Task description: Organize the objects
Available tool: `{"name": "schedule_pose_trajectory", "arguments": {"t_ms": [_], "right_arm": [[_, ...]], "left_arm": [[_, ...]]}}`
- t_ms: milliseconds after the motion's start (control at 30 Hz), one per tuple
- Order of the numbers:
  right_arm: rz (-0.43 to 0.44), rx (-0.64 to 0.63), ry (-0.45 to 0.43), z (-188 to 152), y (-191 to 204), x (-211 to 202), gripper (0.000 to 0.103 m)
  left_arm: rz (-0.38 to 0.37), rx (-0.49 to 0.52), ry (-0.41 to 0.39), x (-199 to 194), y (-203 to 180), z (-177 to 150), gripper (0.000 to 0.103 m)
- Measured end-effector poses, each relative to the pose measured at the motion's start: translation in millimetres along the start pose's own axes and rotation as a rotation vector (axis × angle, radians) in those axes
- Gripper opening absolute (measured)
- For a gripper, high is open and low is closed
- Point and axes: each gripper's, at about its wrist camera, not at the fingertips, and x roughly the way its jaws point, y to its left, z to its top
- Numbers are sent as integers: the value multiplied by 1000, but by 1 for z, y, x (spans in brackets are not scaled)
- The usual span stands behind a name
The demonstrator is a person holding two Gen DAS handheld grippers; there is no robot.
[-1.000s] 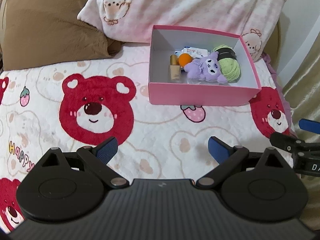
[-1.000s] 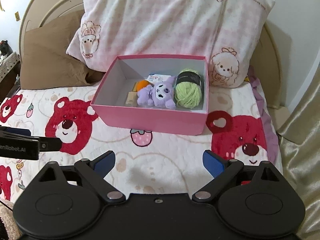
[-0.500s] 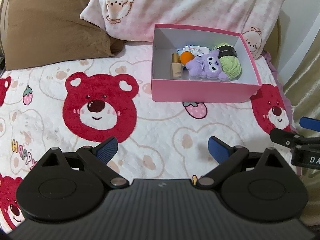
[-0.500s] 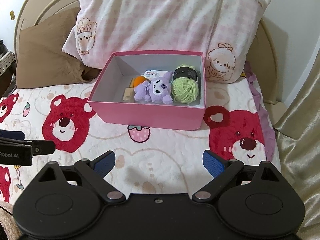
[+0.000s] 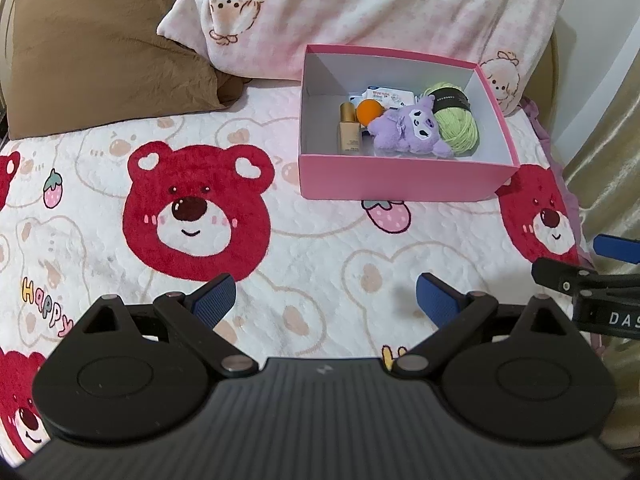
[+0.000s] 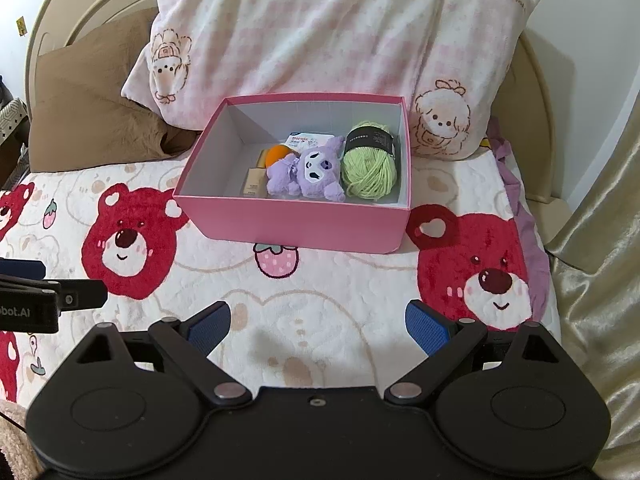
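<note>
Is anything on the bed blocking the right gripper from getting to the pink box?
Nothing visible does. Between the right gripper and the pink box lies only bare bedspread. The left gripper sits off to the side, not in the path.

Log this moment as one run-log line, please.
left gripper open, empty | right gripper open, empty | pink box holds purple plush, green yarn

We see a bear-print blanket (image 6: 340,300) over the bed, a brown pillow (image 5: 100,52) at ten o'clock, gold curtain (image 6: 600,280) at three
</note>
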Motion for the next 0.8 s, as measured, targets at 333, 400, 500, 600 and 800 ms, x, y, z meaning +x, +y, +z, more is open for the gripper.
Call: {"name": "schedule_pose_trajectory", "arguments": {"t_ms": [333,400,500,600,800], "right_arm": [[-14,15,8,-1,-6,-1,96],[-17,15,10,0,-6,-1,96],[-19,11,11,0,-6,-1,96],[-23,4,11,-2,-3,-2,96],[-27,0,15,-3,-3,0,96]], "left_arm": [[17,18,-7,0,0,0,98],[15,26,-10,-1,-1,0,98],[8,34,-19,-4,-3,0,98],[-2,36,-20,-5,-3,0,98],[3,38,-13,-3,-2,-1,98]]}}
